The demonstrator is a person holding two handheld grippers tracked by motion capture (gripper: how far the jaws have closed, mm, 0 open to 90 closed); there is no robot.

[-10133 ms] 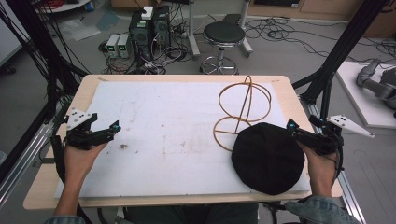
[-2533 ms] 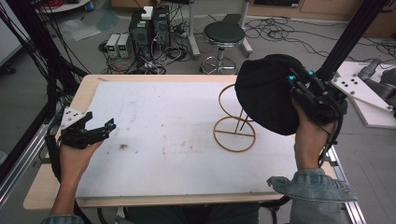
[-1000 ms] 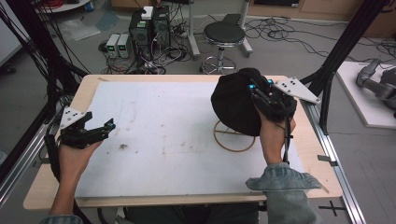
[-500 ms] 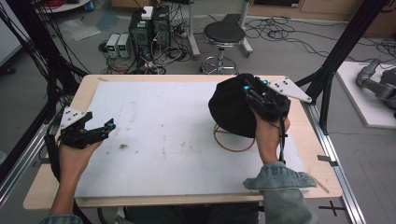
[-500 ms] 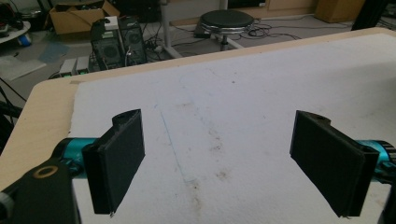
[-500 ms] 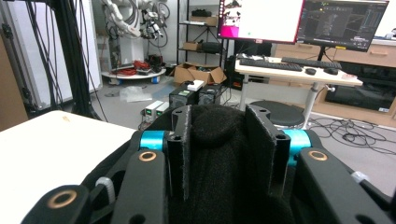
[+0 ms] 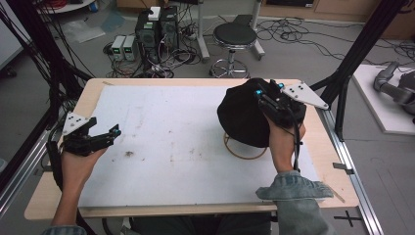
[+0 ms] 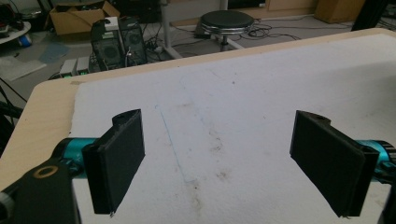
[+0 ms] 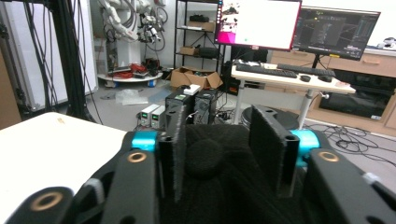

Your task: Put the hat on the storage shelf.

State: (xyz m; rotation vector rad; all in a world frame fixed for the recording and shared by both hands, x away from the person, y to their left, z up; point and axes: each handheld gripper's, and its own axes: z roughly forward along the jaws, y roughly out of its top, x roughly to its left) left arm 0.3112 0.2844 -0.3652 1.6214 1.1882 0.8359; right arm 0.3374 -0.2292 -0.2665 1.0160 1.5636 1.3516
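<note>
- High view: a black hat (image 7: 244,117) sat on a wire stand (image 7: 245,149) near the right edge of the table (image 7: 49,196), toward the far right corner. Only the stand's ring base showed beneath the hat, resting on the white mat (image 7: 171,142).
- High view: the right gripper (image 7: 262,93) lay over the hat's top, with the right hand (image 7: 281,142) behind it on the near side. Its jaws had just been opening; this view did not show whether the fingers touched the fabric.
- High view: the left gripper (image 7: 113,132) was by the left edge of the mat, well apart from the hat, held in the left hand (image 7: 78,156) and pointing toward the middle of the table. Its fingers stood spread with nothing between them.
- High view: a stool (image 7: 236,36) and two computer towers (image 7: 156,27) stood on the floor beyond the far edge.
- Left gripper view: both fingers (image 8: 119,163) stood wide apart over the stained mat, holding nothing. The far edge of the table ran behind them, with the stool past it.
- Right gripper view: the fingers (image 9: 266,144) stood partly spread on either side of the hat's crown, the small button (image 9: 203,156) on top lying between them, nearer the left finger. A gap showed at the right finger; whether the left one still touched the fabric could not be told.
- Right gripper view: a desk with two monitors (image 9: 299,23) stood in the background.
</note>
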